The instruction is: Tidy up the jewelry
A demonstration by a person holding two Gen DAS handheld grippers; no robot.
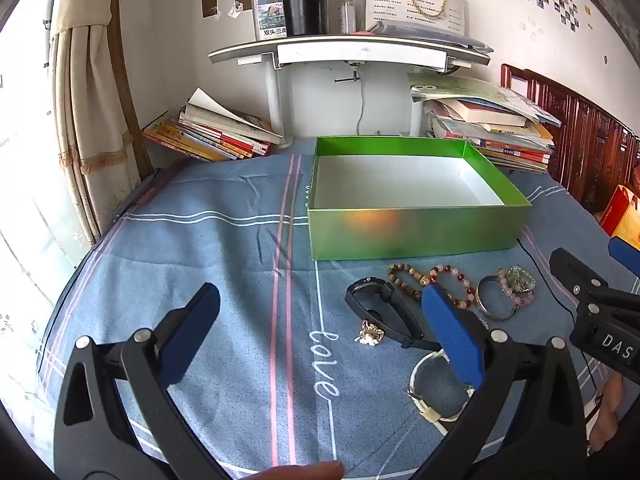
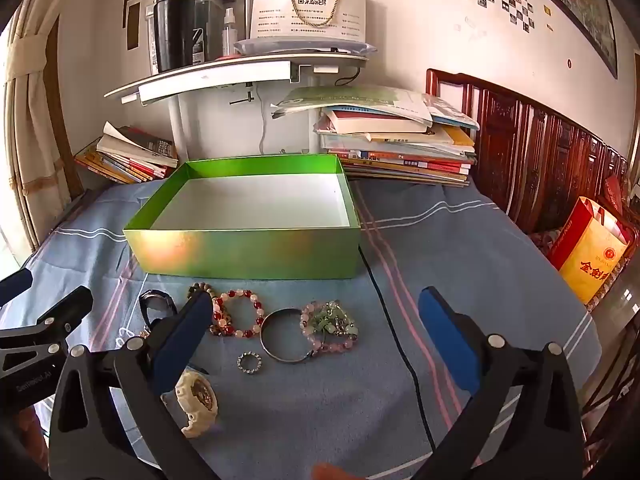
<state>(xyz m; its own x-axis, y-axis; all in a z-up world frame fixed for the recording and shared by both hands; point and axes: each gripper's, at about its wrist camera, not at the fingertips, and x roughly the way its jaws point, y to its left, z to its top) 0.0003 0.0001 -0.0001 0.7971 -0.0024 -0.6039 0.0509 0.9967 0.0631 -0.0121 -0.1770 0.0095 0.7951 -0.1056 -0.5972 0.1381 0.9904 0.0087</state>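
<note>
An empty green box [image 1: 416,232] [image 2: 248,252] with a white inside stands on the blue cloth. In front of it lie a wooden bead bracelet [image 1: 404,274], a red and white bead bracelet [image 2: 238,316], a silver bangle [image 2: 282,336], a pink and green bead bracelet [image 2: 330,326], a small rhinestone ring [image 2: 249,362], a black watch [image 1: 380,312], a white watch [image 2: 196,400] and a gold brooch [image 1: 370,334]. My left gripper [image 1: 320,332] is open and empty, left of the jewelry. My right gripper [image 2: 316,332] is open and empty above the bracelets.
Book stacks [image 1: 212,132] [image 2: 400,140] lie behind the box on both sides of a white shelf stand [image 2: 240,68]. A black cable [image 2: 400,344] runs across the cloth right of the jewelry. A dark wooden bed frame [image 2: 540,152] and a yellow bag [image 2: 592,252] stand at right.
</note>
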